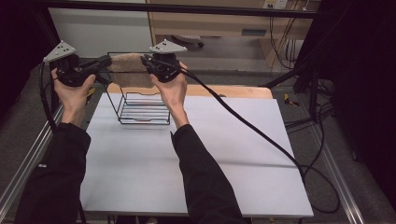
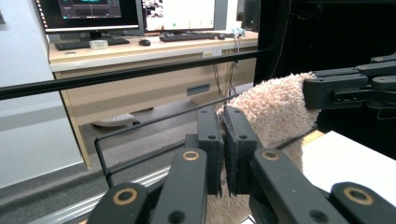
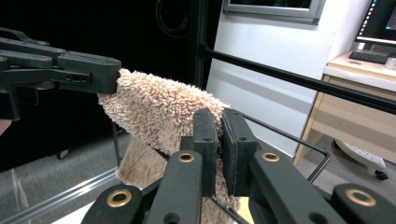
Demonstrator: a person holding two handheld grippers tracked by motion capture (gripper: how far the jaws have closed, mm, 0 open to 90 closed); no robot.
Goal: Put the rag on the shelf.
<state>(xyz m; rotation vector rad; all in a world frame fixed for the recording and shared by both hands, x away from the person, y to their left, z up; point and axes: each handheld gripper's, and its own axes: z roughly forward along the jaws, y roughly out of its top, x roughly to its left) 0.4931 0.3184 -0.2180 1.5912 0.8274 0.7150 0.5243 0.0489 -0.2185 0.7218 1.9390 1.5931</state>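
Observation:
A beige fluffy towel [image 1: 132, 69] hangs stretched over the top rail of a black wire rack [image 1: 140, 109] at the back left of the white table. My left gripper [image 1: 106, 61] is shut on the towel's left end, and my right gripper [image 1: 147, 63] is shut on its right end. In the left gripper view the towel [image 2: 275, 112] runs from between the pads of my left gripper [image 2: 223, 140] to the other gripper's jaws at the right. In the right gripper view the towel [image 3: 159, 109] drapes over the rail in front of my right gripper [image 3: 219, 144].
The white table top [image 1: 196, 158] lies open in front of the rack. A thick black cable [image 1: 252, 128] trails from the right gripper across the table to the right edge. A black frame bar [image 1: 187, 8] crosses behind the rack, with a desk and monitors [image 2: 130, 14] beyond.

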